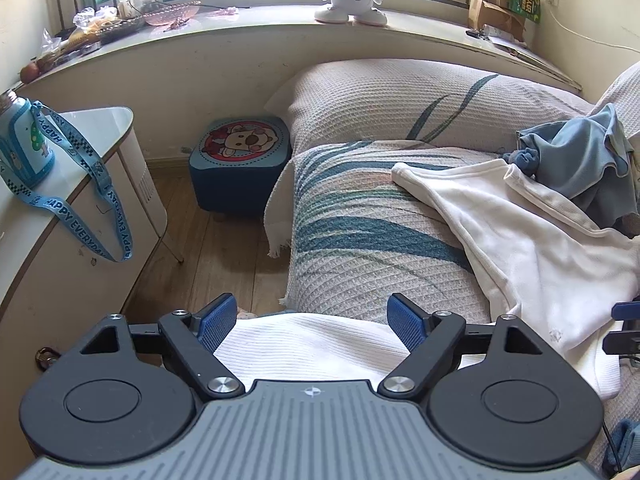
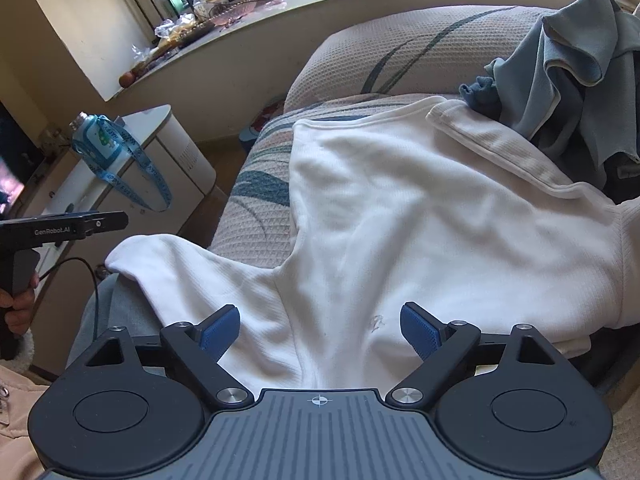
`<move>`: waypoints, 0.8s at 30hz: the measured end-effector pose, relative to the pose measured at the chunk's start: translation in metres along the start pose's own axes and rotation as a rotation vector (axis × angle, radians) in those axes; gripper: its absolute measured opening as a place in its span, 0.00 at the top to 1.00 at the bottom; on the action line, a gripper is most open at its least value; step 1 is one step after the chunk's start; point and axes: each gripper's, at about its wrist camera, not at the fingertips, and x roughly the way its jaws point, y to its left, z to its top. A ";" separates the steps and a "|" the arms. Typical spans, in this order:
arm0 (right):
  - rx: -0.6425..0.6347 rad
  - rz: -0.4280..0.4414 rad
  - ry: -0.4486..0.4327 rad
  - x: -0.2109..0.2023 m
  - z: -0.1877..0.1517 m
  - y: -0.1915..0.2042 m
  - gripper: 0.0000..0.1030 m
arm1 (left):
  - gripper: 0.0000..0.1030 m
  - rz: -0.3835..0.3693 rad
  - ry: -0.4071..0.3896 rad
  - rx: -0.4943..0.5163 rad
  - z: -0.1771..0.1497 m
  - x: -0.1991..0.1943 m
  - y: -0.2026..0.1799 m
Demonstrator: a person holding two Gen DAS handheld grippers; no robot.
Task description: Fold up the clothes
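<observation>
The left gripper (image 1: pixel 312 322) stands released, its blue pads (image 1: pixel 216 320) spread wide with a ribbed end of the white garment (image 1: pixel 312 344) lying between them, untouched by either pad. The right gripper (image 2: pixel 320 328) is likewise released, jaws wide apart over the garment's body (image 2: pixel 420 220), the cloth running under the gap without being pinched. In the right wrist view the left gripper's black body (image 2: pixel 60 230) sits at nine o'clock, held by a hand (image 2: pixel 16 312). The white garment lies spread across the patterned sofa cover (image 1: pixel 360 220), one sleeve (image 2: pixel 160 256) trailing toward eight o'clock. At two o'clock a heap of blue-grey clothes (image 2: pixel 572 80) rests against the backrest, touching the garment's far edge. Further out, at eleven o'clock, a blue stool (image 1: pixel 240 160) stands on the wooden floor, and a white toy robot (image 1: pixel 352 0) stands on the windowsill at twelve.
</observation>
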 end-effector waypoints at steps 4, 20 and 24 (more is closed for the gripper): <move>0.000 -0.006 0.006 0.009 0.000 0.002 0.13 | 0.21 -0.024 0.014 0.022 -0.001 0.004 -0.009; 0.045 -0.116 -0.036 -0.002 -0.001 -0.023 0.12 | 0.19 -0.005 0.040 -0.002 -0.002 0.014 0.003; 0.063 -0.118 -0.072 -0.011 -0.002 -0.029 0.12 | 0.16 -0.035 0.037 0.016 -0.004 0.013 0.002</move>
